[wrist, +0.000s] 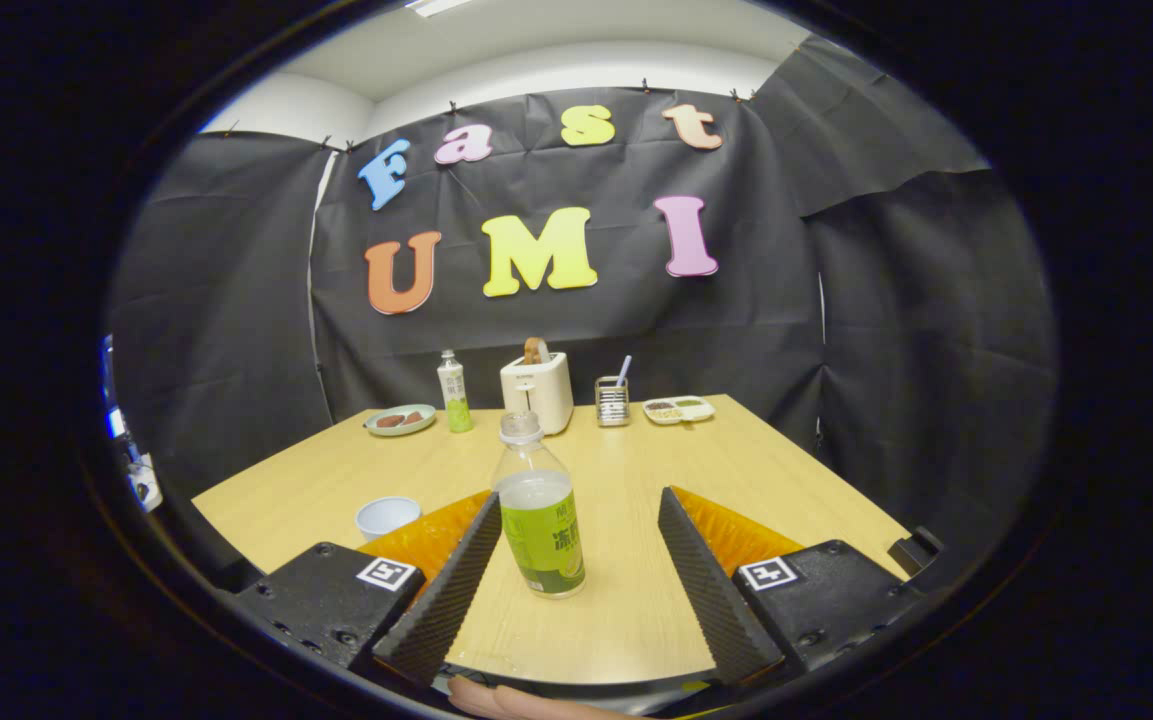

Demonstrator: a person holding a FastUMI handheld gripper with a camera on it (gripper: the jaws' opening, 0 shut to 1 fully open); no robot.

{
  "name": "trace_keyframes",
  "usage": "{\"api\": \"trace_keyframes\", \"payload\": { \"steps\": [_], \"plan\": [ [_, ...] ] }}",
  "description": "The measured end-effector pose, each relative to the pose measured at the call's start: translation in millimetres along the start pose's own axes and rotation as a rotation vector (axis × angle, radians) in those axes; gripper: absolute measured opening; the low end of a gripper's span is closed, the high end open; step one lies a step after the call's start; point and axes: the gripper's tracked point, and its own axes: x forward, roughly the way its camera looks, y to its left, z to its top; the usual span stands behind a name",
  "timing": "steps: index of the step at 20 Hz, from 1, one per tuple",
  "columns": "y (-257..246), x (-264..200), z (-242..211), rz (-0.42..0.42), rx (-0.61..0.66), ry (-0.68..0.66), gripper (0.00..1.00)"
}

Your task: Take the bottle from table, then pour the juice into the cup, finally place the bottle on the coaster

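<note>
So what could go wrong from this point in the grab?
1. The bottle stands between the open gripper fingers, nearer the left one; uneven closing could tip it.
2. It is tall, narrow and only partly full, so a nudge might topple it.
3. The cup sits close beside the left finger and could be bumped.

Gripper (576,545) spread wide, bottle (539,510) upright between the fingers, nearer the left one, with open gap on its right. Cup (387,516) just beyond the left finger. Bare table (736,460) ahead, then toaster (537,391), second bottle (454,392), plate (400,420), holder (612,401) and tray (679,409) along the far edge.
</note>
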Motion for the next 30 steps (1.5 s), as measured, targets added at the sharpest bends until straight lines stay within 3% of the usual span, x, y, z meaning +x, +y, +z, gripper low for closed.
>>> {"api": "trace_keyframes", "payload": {
  "steps": [9, 17, 28, 30],
  "plan": [
    [16.7, 22.5, -18.5, 0.009, -0.023, 0.011, 1.00],
    [17.0, 81.9, -46.7, -0.009, 0.006, -0.025, 1.00],
    [23.9, 137.2, -55.2, -0.014, -0.075, -0.023, 1.00],
    [23.6, 143.2, -61.6, -0.018, -0.121, 0.000, 0.94]
  ]
}}
